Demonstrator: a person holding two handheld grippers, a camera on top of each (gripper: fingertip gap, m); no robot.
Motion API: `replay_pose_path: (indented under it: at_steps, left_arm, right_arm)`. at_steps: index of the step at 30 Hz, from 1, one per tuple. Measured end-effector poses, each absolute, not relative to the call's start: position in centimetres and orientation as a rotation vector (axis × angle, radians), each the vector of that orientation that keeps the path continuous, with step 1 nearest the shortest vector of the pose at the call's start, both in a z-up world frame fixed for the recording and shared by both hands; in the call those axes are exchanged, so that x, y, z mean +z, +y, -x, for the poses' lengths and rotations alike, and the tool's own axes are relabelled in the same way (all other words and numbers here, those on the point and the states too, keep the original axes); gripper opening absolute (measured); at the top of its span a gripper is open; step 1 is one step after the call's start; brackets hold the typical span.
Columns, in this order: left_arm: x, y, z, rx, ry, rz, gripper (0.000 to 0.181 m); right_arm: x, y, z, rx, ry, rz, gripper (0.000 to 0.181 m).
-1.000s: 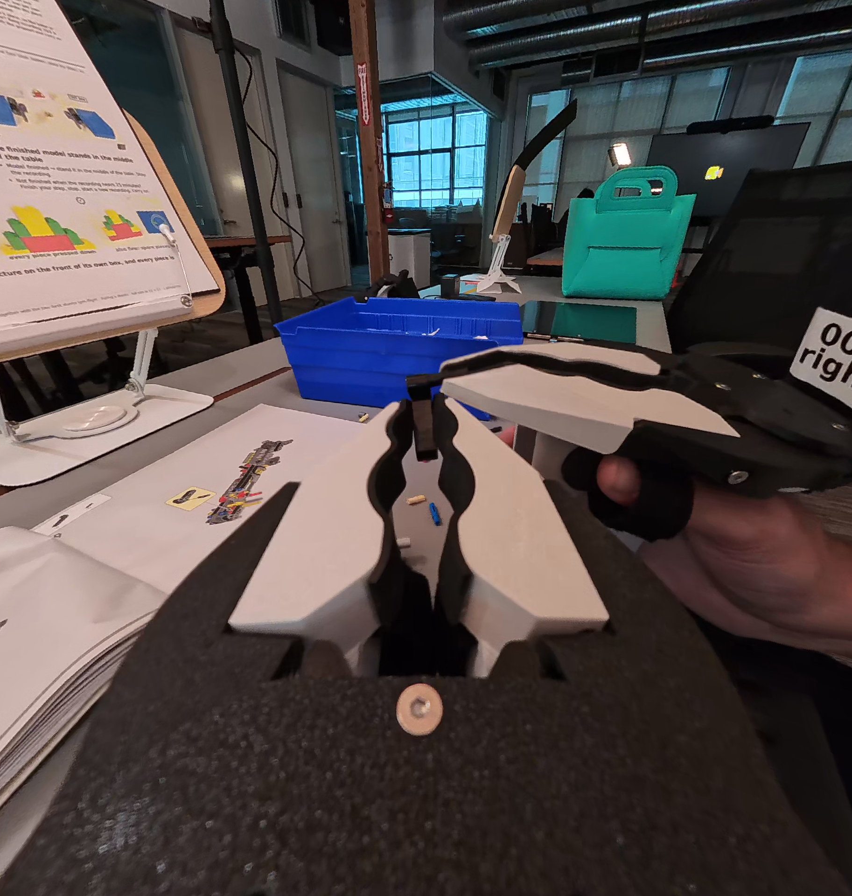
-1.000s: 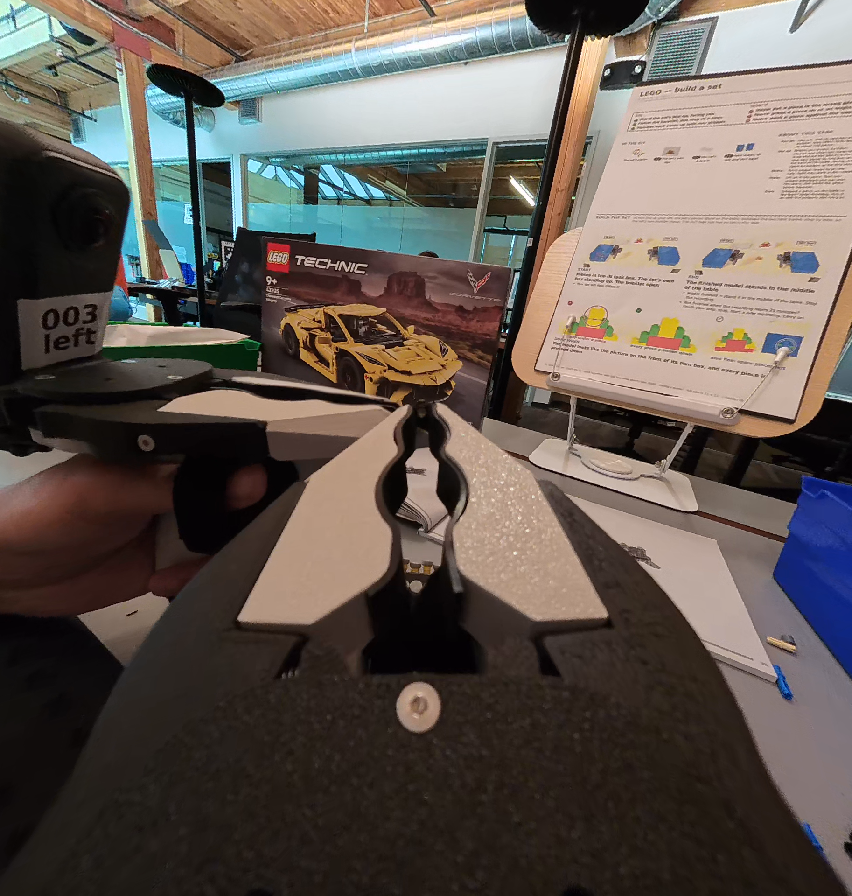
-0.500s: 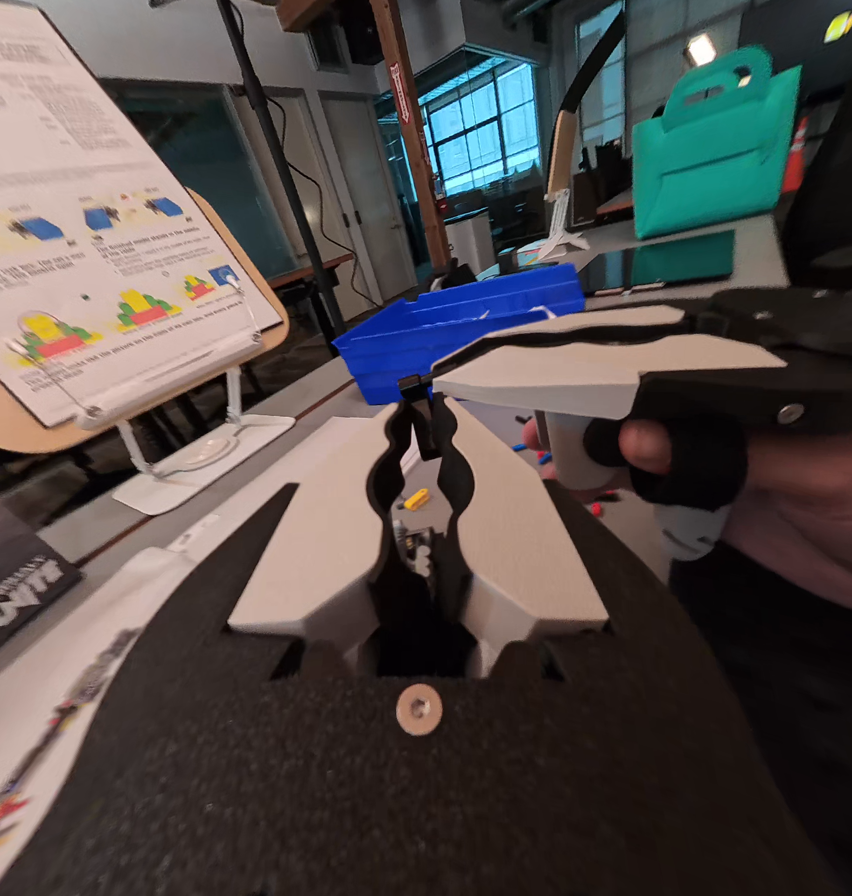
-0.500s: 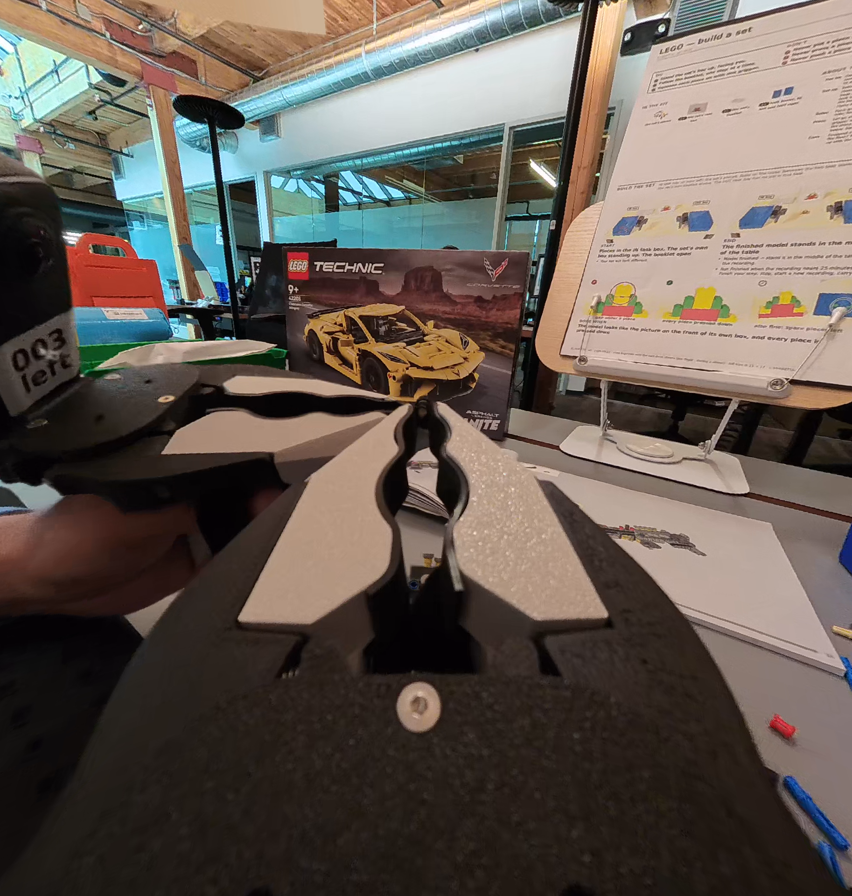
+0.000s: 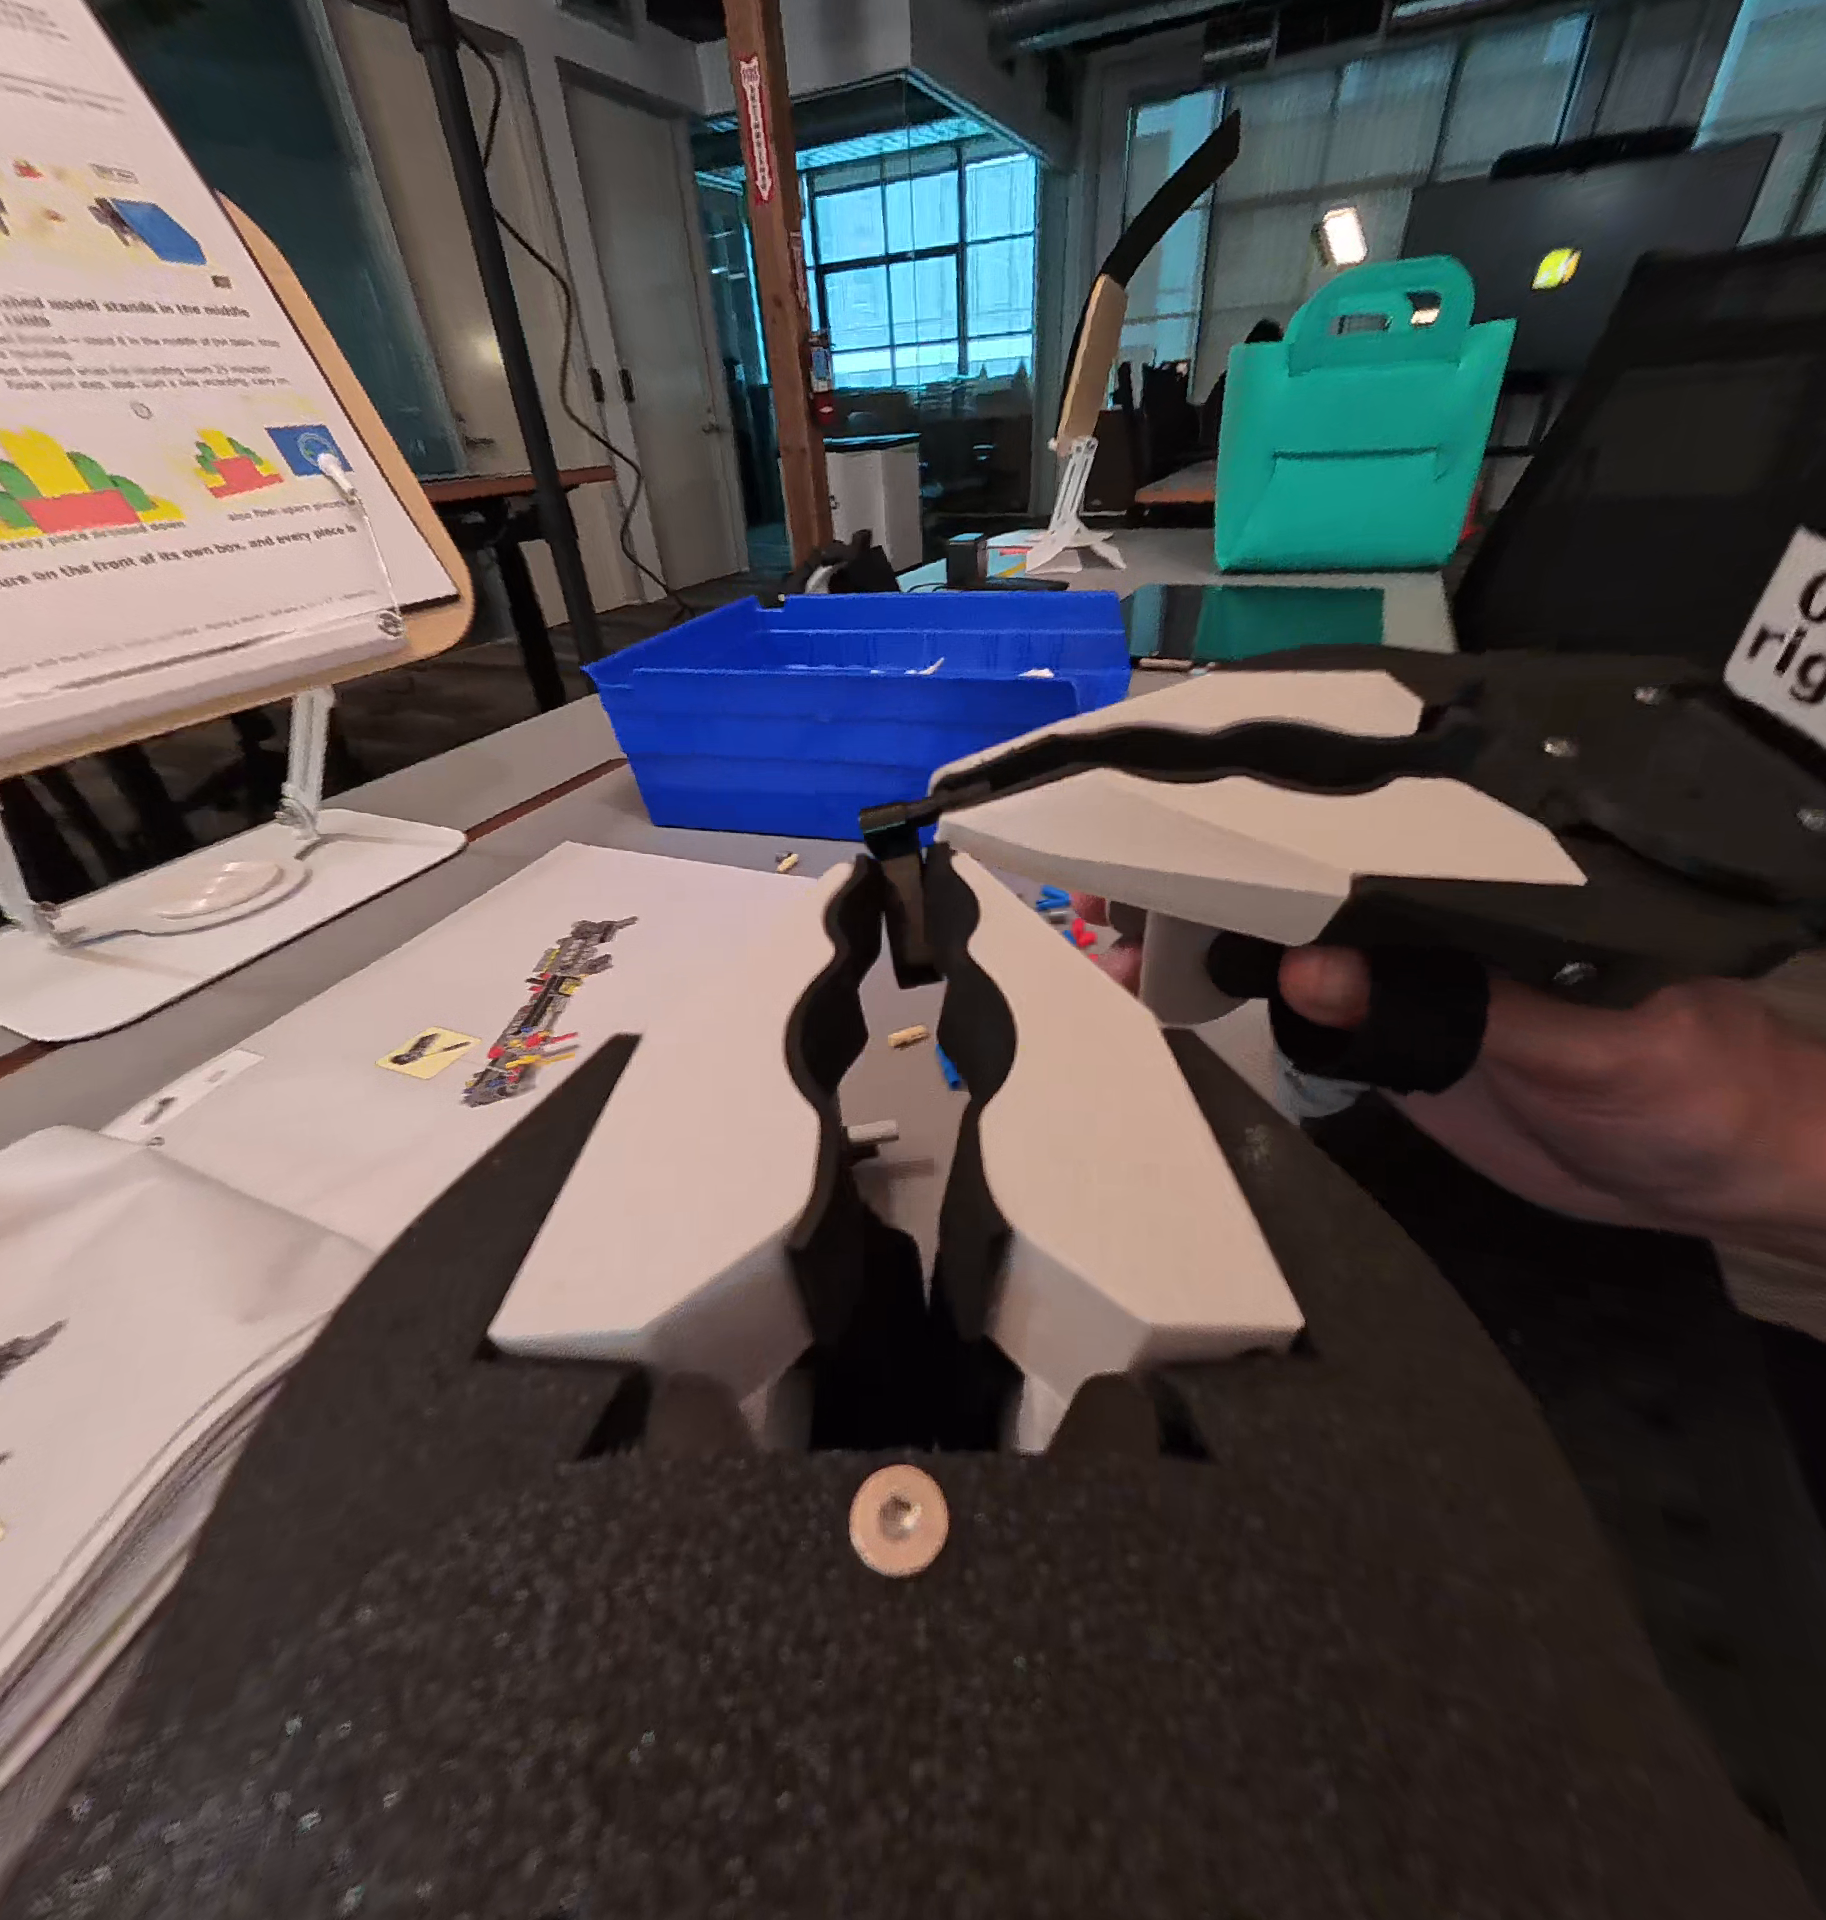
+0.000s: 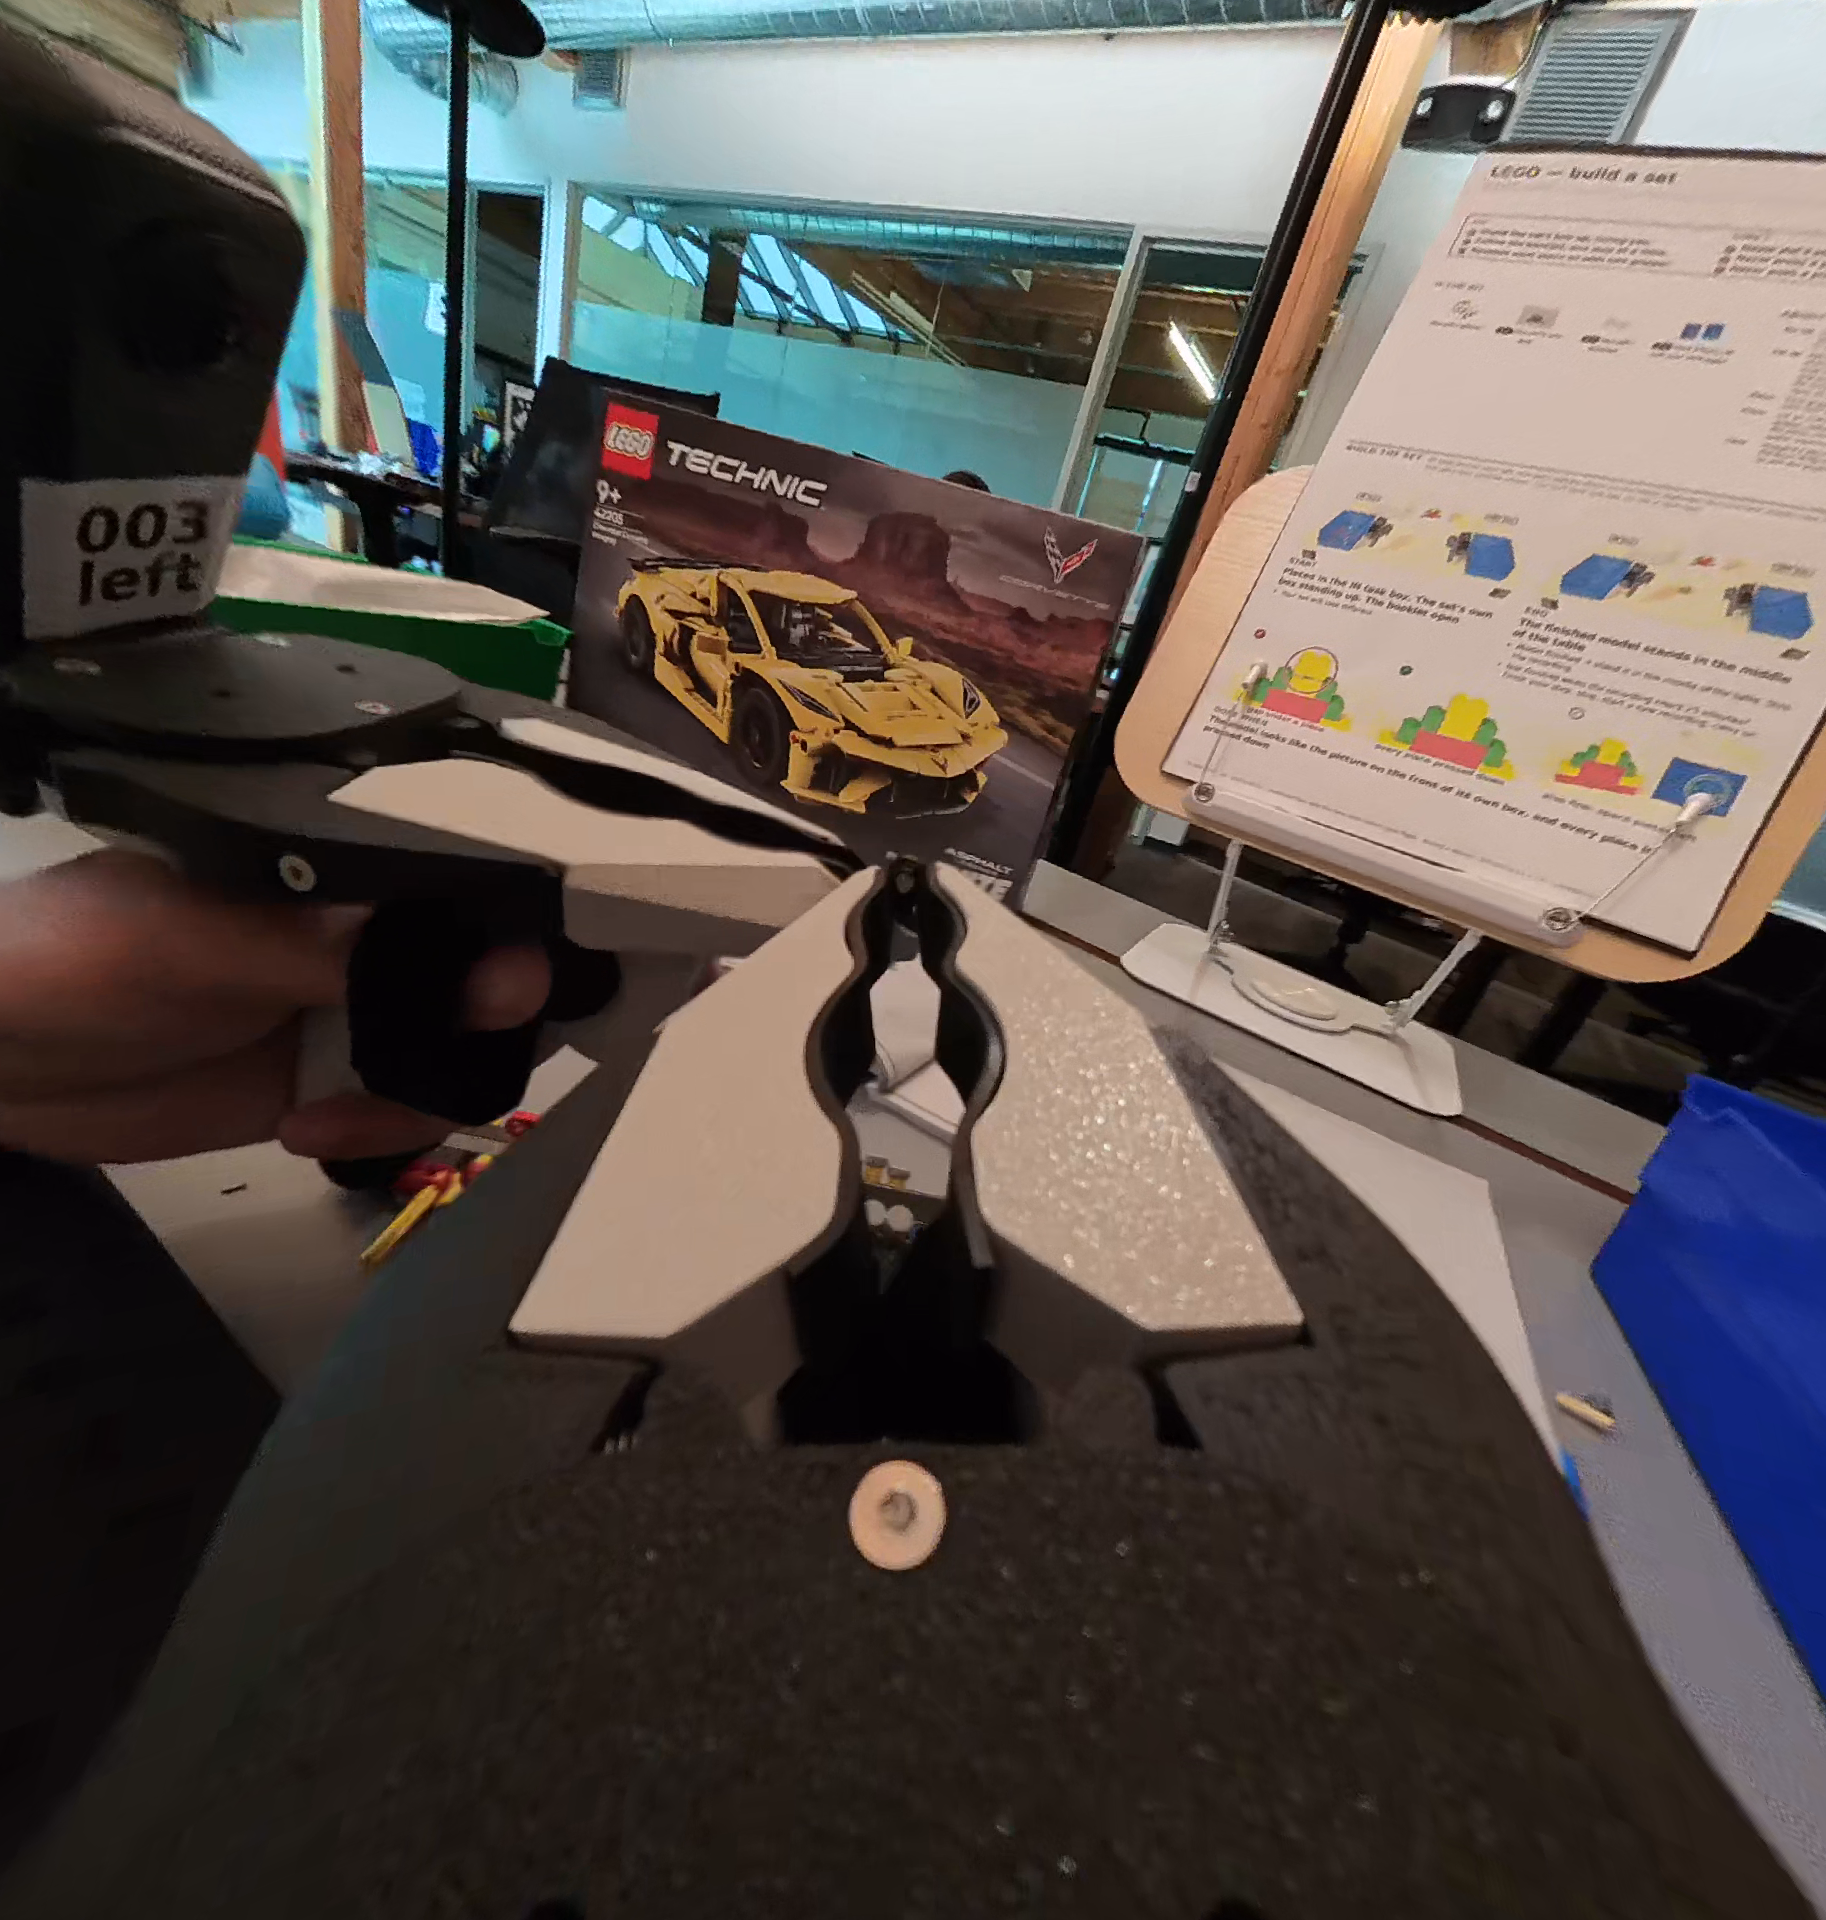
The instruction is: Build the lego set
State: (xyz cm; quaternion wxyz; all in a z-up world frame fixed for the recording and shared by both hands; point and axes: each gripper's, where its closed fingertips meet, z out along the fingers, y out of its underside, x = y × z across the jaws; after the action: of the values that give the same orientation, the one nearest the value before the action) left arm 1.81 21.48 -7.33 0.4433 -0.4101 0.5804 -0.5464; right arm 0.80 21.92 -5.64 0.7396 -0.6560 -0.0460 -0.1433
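The black piece [image 5: 907, 914] is partly covered by the left gripper [image 5: 904, 883] fingertips, so its shape cannot be made out; the blue bin [image 6: 1761, 1288] is cut off by the frame edge; small loose pieces [image 5: 948, 1065] are too tiny to be identified.

Two grippers up close: left gripper [image 5: 901, 883] at the frame centre, right gripper [image 5: 919, 816] coming in from the right. One blue bin [image 5: 857, 707] at centre, one instruction board [image 5: 140, 416] upper left, one teal bag [image 5: 1356, 426] upper right. Right wrist view: one set box [image 6: 836, 665], centre.
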Motion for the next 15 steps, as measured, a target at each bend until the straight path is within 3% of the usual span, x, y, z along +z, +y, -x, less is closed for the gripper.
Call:
replay_pose_path:
  at_steps: [9,15]
  left_arm:
    - [-7.6,22.2,-2.0,-0.951,1.423,0.857,0.007]
    - [-7.2,22.6,-1.8,-0.808,1.392,0.789,0.007]
  right_arm:
    - [-6.2,22.3,-0.7,0.048,0.088,1.399,0.003]
    - [-5.9,22.3,-0.8,-0.15,0.056,1.427,0.003]
